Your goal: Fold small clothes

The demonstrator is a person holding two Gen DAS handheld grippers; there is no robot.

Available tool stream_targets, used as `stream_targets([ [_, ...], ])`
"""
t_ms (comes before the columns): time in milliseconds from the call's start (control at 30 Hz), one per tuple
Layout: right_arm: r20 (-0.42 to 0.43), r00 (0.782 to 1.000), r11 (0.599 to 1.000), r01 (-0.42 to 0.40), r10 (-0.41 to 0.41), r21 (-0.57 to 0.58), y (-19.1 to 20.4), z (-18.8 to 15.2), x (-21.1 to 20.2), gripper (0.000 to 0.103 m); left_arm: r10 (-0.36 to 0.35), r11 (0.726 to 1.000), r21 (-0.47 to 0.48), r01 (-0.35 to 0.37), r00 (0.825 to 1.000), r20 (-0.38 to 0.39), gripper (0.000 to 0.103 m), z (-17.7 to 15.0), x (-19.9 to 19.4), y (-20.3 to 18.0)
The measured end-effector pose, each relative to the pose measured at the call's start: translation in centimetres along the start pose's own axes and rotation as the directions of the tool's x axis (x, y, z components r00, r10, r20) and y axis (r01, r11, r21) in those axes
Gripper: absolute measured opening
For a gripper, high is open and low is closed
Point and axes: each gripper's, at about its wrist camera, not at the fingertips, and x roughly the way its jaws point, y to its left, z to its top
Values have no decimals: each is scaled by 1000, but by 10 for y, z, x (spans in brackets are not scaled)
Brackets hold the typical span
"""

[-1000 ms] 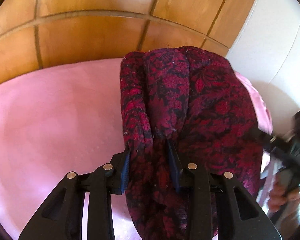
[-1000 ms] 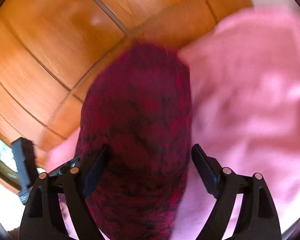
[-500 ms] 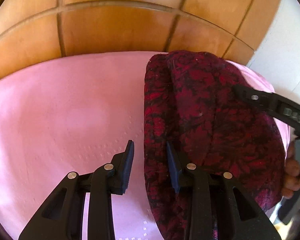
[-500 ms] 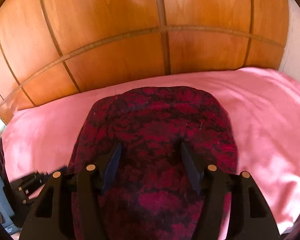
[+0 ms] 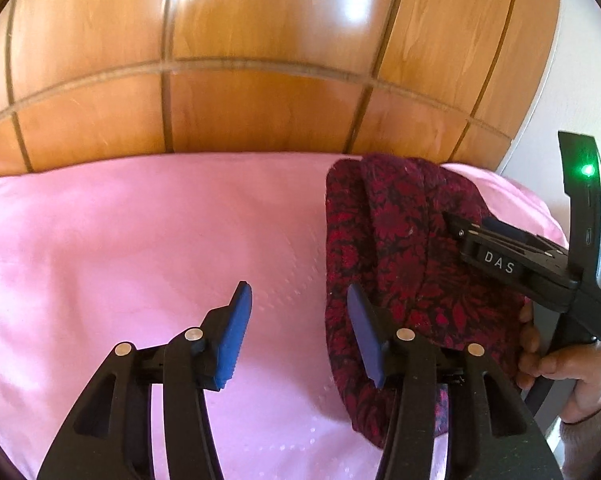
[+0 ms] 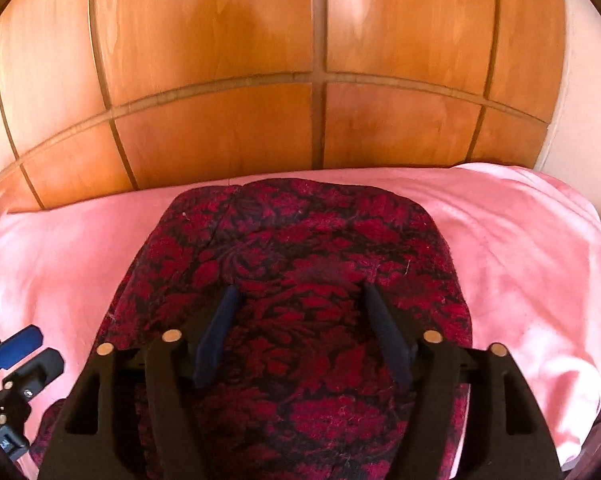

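A dark red and black floral garment (image 6: 300, 232) lies folded into a compact rounded shape on the pink sheet (image 6: 520, 260). My right gripper (image 6: 301, 289) hangs over its near half, jaws opening, with the cloth under and between the fingers and no pad pressing it. In the left wrist view the garment (image 5: 404, 248) sits at the right. My left gripper (image 5: 296, 288) is beside its left edge, jaws opening, with only pink sheet (image 5: 140, 240) between them. The right gripper's black frame (image 5: 508, 266) reaches over the garment from the right.
A wooden panelled headboard (image 5: 260, 112) rises right behind the sheet. A white wall (image 5: 560, 80) stands at the right. A person's hand (image 5: 556, 364) grips the right tool's handle. The left gripper's fingers (image 6: 18, 344) show at the right wrist view's lower left.
The left gripper let go of the garment's fold, drew off to the left and widened its jaws. The right gripper swung round square to the garment, which now lies flat.
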Motion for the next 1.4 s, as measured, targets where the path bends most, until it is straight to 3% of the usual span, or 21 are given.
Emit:
stream_targets([
  [133,30,999,999,26,-28,46,-2,-4,-16,84,16,1000,5,-17,999,37,57,-3,-13,0],
  [233,47,998,996,29,-33,80,-5,-9,-29,89,20,1000,7,-20,999,49,57,-7,-17,-1],
  [433,59,997,993,34,-41,109,-3,-30,-53,91,33,999,3,-33,998,56,57,-12,-21,-2],
  [500,57,998,992,28,-35,126,-3,-39,-62,91,34,999,1,-34,998,58,66,-13,-22,-3],
  [633,53,998,986,17,-26,163,-6,-59,-81,91,35,999,-10,-35,998,60,66,-15,-26,-2],
  [700,49,997,982,41,-51,183,-5,-70,-93,91,51,999,-12,-50,997,65,77,-18,-30,0],
  [833,57,988,974,130,-143,186,1,-83,-115,97,91,996,-10,-90,992,91,80,-28,-40,1],
  [900,39,977,962,199,-210,185,5,-90,-123,100,108,994,-10,-108,989,101,88,-33,-46,1],
  [1033,43,957,945,275,-287,174,16,-106,-139,100,135,991,-8,-135,982,133,93,-46,-59,-1],
  [1100,55,953,942,283,-297,181,20,-112,-146,100,146,989,6,-148,981,129,97,-53,-61,-3],
  [1400,145,931,928,297,-334,227,29,-125,-178,101,156,987,22,-160,979,133,99,-74,-75,-6],
])
